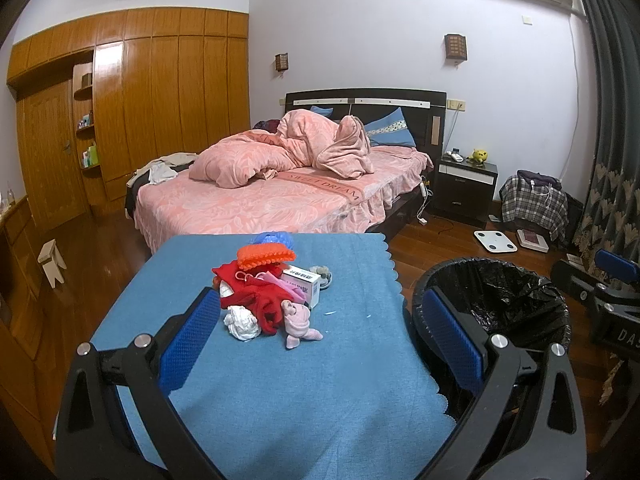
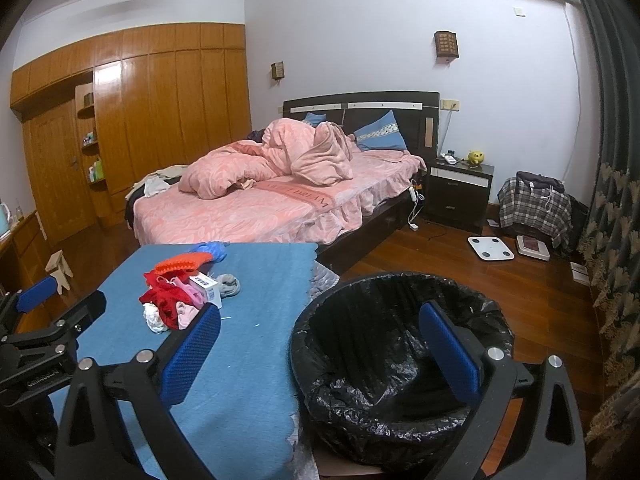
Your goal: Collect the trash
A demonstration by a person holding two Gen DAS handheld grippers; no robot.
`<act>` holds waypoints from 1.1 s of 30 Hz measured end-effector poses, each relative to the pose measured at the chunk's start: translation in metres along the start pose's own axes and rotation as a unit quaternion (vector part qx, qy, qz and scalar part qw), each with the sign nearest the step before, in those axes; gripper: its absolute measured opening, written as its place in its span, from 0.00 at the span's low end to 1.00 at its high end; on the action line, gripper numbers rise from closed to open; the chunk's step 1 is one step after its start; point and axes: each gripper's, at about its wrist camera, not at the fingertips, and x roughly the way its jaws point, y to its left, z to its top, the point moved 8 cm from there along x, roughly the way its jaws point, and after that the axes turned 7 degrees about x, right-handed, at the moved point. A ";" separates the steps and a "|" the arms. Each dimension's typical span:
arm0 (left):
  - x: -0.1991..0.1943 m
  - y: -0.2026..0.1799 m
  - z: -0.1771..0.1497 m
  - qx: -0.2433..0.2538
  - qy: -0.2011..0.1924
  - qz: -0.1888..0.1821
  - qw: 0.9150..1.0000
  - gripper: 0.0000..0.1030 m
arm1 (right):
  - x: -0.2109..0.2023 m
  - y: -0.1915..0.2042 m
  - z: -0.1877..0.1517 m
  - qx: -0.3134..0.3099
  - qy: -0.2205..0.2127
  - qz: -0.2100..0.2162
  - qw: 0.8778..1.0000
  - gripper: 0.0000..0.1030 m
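Both grippers stood wide open and held nothing. Straight ahead of the left gripper (image 1: 320,336), between its blue pads, a small pile lay on the blue tablecloth (image 1: 280,400): a crumpled white wad (image 1: 242,324) nearest, red cloth (image 1: 256,292) behind it, and a small white box (image 1: 304,282) beyond. The black-lined bin (image 2: 400,344) sat directly ahead of the right gripper (image 2: 320,344), with the pile off to its left. The left gripper looked nearer the wad, which showed no clear long axis.
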 end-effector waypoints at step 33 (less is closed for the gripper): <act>0.077 0.113 -0.061 -0.025 0.066 0.090 0.993 0.95 | 0.130 0.112 -0.057 -0.030 0.065 0.075 0.995 0.94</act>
